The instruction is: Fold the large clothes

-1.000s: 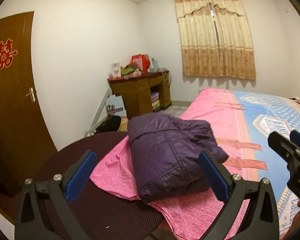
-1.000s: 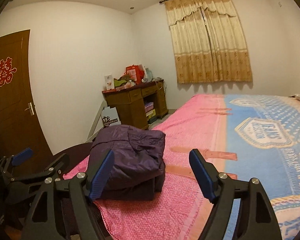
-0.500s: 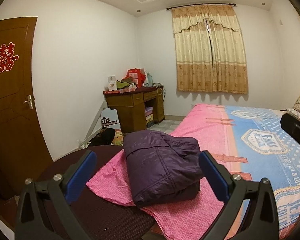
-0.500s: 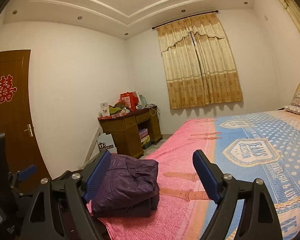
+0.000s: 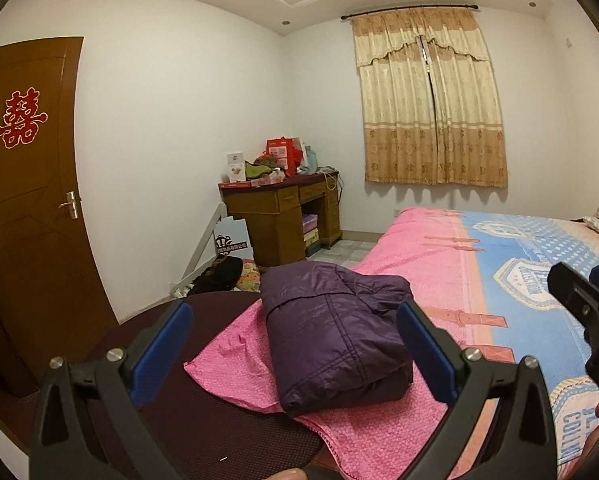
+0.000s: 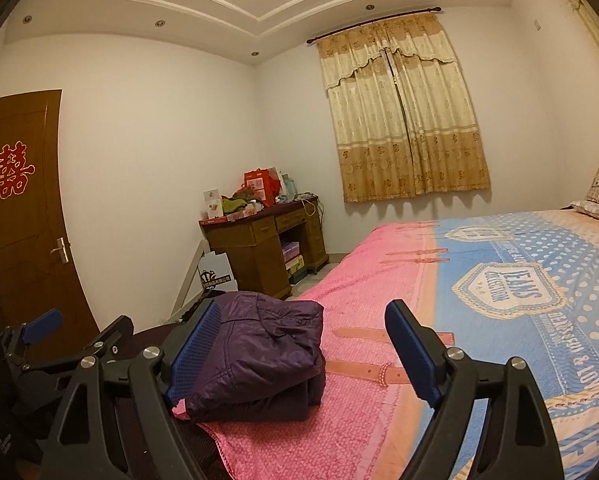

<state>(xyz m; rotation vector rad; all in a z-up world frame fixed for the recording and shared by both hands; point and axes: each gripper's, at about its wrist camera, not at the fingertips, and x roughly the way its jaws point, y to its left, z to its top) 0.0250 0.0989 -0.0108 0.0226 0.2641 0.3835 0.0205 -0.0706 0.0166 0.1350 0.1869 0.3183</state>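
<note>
A dark purple padded jacket lies folded in a compact bundle on the pink corner of the bed cover; it also shows in the right wrist view. My left gripper is open and empty, held back from the jacket. My right gripper is open and empty too, with the jacket just beyond its left finger. The right gripper's tip shows at the right edge of the left wrist view, and the left gripper shows low left in the right wrist view.
The bed with a pink and blue patterned cover fills the right side. A dark round surface lies under the cover's corner. A cluttered wooden desk stands by the far wall, a brown door at left, curtains behind.
Both grippers have drawn back and tilted up from the folded jacket, which now looks smaller and lower in both views. The jacket has not moved.
</note>
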